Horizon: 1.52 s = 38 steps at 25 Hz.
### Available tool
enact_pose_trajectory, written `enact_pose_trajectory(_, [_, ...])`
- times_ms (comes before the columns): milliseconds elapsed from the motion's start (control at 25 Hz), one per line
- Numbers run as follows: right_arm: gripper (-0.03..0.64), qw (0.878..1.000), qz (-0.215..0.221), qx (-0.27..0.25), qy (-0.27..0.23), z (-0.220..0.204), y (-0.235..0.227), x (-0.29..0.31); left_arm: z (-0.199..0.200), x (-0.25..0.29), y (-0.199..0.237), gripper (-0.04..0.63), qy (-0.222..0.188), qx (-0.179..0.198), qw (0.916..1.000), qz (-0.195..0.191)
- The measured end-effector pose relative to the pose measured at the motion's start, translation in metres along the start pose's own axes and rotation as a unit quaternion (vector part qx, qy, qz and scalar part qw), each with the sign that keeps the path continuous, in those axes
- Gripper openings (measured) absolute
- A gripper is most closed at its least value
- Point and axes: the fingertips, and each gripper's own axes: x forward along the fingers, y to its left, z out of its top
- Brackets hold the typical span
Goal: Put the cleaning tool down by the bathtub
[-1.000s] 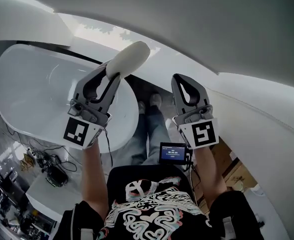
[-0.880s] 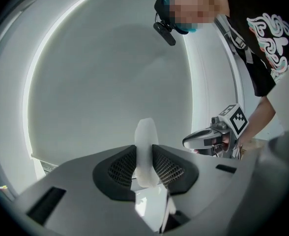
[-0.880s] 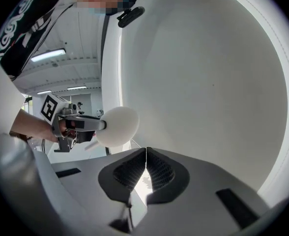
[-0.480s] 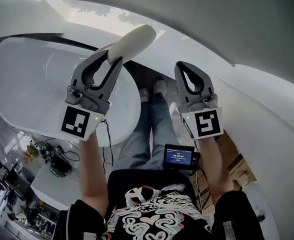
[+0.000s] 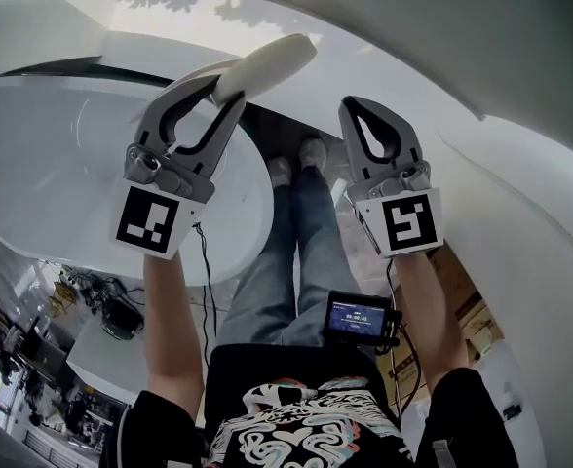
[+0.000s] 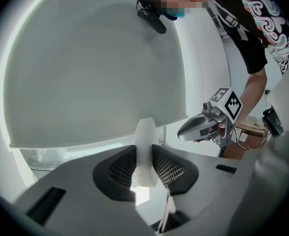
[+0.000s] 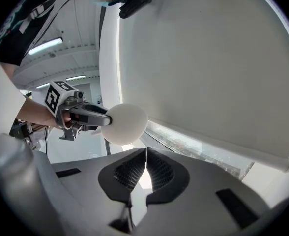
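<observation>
White and glossy, the oval bathtub point(image 5: 62, 164) curves smoothly at the lower left. Grey moulded plastic forms the left hand-held gripper point(image 5: 223, 94), whose mesh-textured jaws clamp the cleaning tool point(image 5: 267, 64). The right hand-held gripper point(image 5: 364, 115) has its jaws pressed together on nothing. Cream and matte, the tool is an elongated, rounded pad held in the air beside the tub's rim.
</observation>
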Motion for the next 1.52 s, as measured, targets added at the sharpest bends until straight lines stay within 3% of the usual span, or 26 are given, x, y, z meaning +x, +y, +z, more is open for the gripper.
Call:
enact_pose_trajectory(160, [0.028,1.0,-0.006,0.005,0.012,-0.025,-0.001,0.009,-0.025,0.014,-0.004,0.112,0.023,0.045,0.9982,-0.031])
enact_pose_trajectory(400, [0.028,0.999,-0.017,0.014,0.032,-0.059,-0.005,0.02,-0.057,0.034,-0.004,0.112,0.032,0.041,0.9974,-0.05])
enact_pose_trajectory(600, [0.028,0.997,-0.049,0.031,0.05,-0.085,-0.013,0.025,-0.078,0.05,-0.005,0.112,0.014,-0.004,0.9979,-0.063])
enact_pose_trajectory(1040, [0.028,0.994,-0.066,0.049,0.075,-0.131,-0.025,0.044,-0.119,0.089,-0.021,0.112,0.054,0.069,0.9871,-0.134])
enact_pose_trajectory(1520, [0.028,0.989,-0.086,0.067,0.096,-0.172,-0.044,0.064,-0.163,0.127,-0.034,0.112,0.087,0.075,0.9771,-0.179])
